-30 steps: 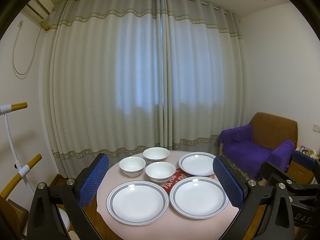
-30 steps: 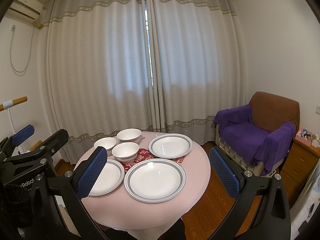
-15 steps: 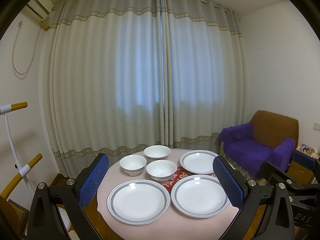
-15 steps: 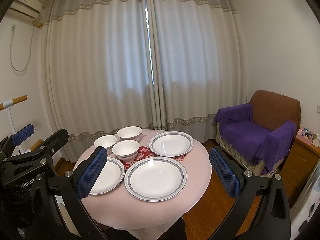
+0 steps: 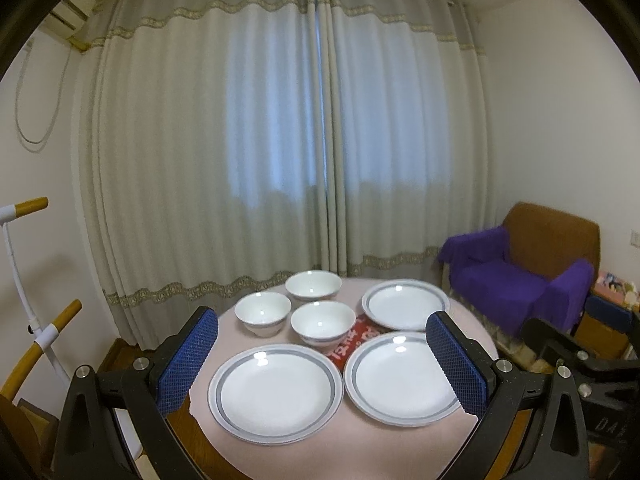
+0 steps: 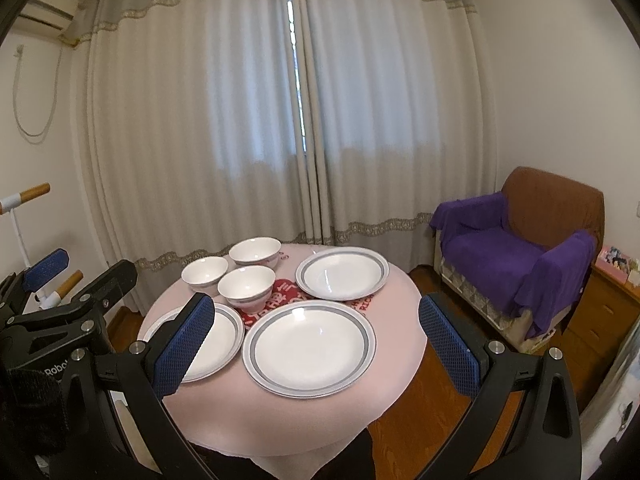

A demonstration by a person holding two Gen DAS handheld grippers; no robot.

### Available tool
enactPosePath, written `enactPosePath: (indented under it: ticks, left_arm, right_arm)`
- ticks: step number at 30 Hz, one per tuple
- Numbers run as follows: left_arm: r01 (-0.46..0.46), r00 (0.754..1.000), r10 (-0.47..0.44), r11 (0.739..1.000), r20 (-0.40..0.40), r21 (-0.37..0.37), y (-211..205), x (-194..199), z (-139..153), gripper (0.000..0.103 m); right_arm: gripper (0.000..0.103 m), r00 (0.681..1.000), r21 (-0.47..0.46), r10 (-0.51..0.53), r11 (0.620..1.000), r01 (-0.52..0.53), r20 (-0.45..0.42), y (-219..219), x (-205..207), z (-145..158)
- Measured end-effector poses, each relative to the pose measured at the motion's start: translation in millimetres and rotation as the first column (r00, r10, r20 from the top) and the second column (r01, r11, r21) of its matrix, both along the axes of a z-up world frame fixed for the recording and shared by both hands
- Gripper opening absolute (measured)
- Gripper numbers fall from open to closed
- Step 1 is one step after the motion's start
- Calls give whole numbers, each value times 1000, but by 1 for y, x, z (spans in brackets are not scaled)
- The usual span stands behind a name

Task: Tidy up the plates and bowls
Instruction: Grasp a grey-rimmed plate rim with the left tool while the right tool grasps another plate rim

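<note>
Compared with a second ago, I have brought both views slightly nearer the round table (image 5: 472,334), its dishes unmoved. Three bowls (image 5: 322,324) cluster at the far left, apparently apart, with three plates (image 5: 276,393) ringing them. My left gripper (image 5: 320,364) and right gripper (image 6: 316,346) hover spread wide, gripping nothing.

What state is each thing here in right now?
Left gripper: open, holding nothing.
Right gripper: open, holding nothing.
Three plates: flat, empty, unstacked.
Three bowls: upright, empty, unstacked.
Curtains: drawn shut.
Armchair: draped in purple cloth.
</note>
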State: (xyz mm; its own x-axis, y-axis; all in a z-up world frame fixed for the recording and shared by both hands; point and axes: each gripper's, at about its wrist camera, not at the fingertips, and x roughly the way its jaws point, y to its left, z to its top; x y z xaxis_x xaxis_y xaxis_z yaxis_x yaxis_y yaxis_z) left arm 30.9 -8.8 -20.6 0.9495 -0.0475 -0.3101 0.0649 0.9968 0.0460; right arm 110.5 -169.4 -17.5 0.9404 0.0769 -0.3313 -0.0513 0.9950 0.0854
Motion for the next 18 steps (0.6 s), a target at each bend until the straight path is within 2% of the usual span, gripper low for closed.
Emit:
enactPosePath:
  ticks: [4,7,11,16,18]
  left_arm:
    - [-9,998,10,1000,-62,15,3,17,-12,102]
    - [-21,989,22,1000,-143,9,8,37,-26,102]
    - [-31,964,26,999,-263,-13,8,65,-47,102]
    - [-35,934,25,999,-356,-21,5,94,-61,102]
    - [-49,921,25,998,-389,-50,8,104,-65,102]
  right_arm:
    - [103,999,11,-11,1000,12,-44,-8,15,-15]
    - [103,996,19,-22,1000,23,-90,-15,31,-31]
    - [103,986,25,-18,999,23,-164,-25,56,-58]
    - [103,969,57,-2,998,17,-247,-41,85,-92]
    - [103,962,75,9,997,12,-274,-48,97,-104]
